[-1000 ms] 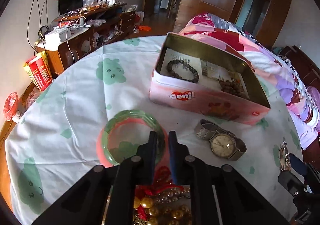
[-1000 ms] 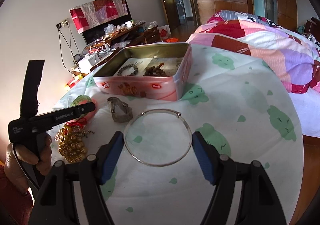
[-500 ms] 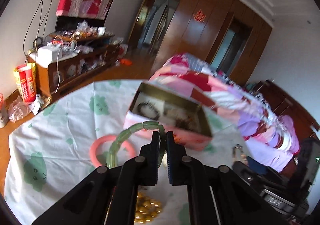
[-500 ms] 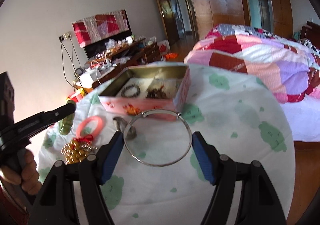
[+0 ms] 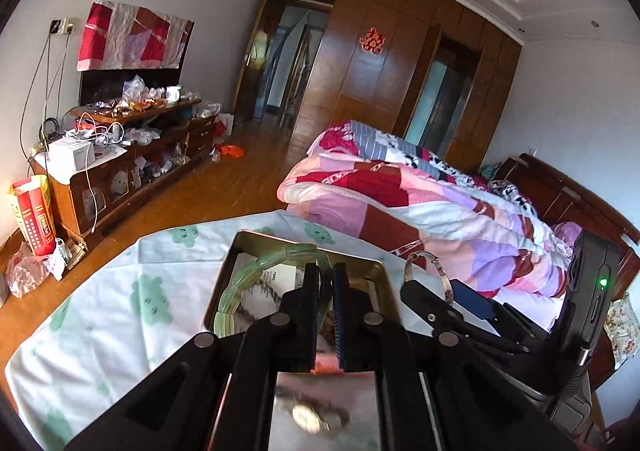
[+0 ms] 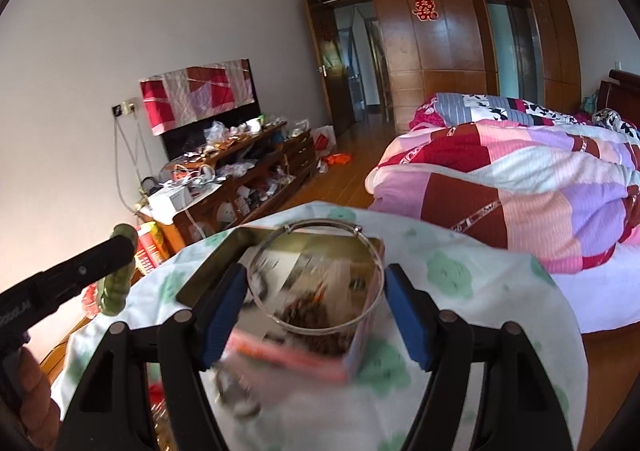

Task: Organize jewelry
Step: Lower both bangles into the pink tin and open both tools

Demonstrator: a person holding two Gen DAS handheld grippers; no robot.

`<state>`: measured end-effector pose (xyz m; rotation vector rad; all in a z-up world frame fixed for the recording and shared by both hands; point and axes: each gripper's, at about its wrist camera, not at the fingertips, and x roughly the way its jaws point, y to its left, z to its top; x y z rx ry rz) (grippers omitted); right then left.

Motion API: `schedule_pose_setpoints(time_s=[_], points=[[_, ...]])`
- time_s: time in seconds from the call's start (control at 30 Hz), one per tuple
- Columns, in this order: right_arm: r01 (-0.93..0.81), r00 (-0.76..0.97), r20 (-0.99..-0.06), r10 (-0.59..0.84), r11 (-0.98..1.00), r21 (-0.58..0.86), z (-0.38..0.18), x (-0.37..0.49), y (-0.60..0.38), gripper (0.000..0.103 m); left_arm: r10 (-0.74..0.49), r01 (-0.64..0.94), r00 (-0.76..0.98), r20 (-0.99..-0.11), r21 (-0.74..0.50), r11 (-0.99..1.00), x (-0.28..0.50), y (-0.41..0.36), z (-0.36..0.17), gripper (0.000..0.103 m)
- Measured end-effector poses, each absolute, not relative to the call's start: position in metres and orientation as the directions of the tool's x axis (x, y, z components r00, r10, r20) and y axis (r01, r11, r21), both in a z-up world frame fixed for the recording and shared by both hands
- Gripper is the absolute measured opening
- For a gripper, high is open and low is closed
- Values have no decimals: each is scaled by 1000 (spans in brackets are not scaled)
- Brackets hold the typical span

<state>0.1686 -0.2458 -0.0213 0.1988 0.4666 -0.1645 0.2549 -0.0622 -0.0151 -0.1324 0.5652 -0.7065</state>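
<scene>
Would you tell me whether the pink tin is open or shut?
Open: the pink tin has no lid on, and its inside with dark beads shows from above.

A red double-happiness sign (image 6: 425, 9) hangs on the wooden wardrobe door (image 6: 440, 51); other print is unreadable.

The tin (image 5: 224, 279) sits on the table (image 5: 120, 315), the bed (image 5: 400, 203) behind it.

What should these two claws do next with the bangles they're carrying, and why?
Probably carry both on over the open tin and lower them in. The left claw pinches the green bangle, the right claw grips the silver bangle, and both already hang over the tin.
</scene>
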Motion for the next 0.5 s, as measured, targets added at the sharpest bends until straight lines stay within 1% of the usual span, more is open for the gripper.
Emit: schedule_pose_setpoints(time_s=[0.17, 0.33, 0.4, 0.5], points=[[235, 867, -484, -116, 953, 192, -36, 207, -262, 73, -630, 570, 597, -497, -289, 769, 284, -85, -29, 5], [259, 847, -510, -151, 954, 148, -50, 228, -263, 73, -606, 573, 558, -567, -265, 775, 307, -107, -50, 6], [258, 840, -524, -143, 954, 153, -56, 232, -264, 73, -593, 571, 549, -589, -254, 781, 312, -111, -57, 6], [266, 826, -546, -140, 951, 158, -62, 236, -269, 73, -593, 565, 526, -610, -270, 779, 322, -116, -66, 6]])
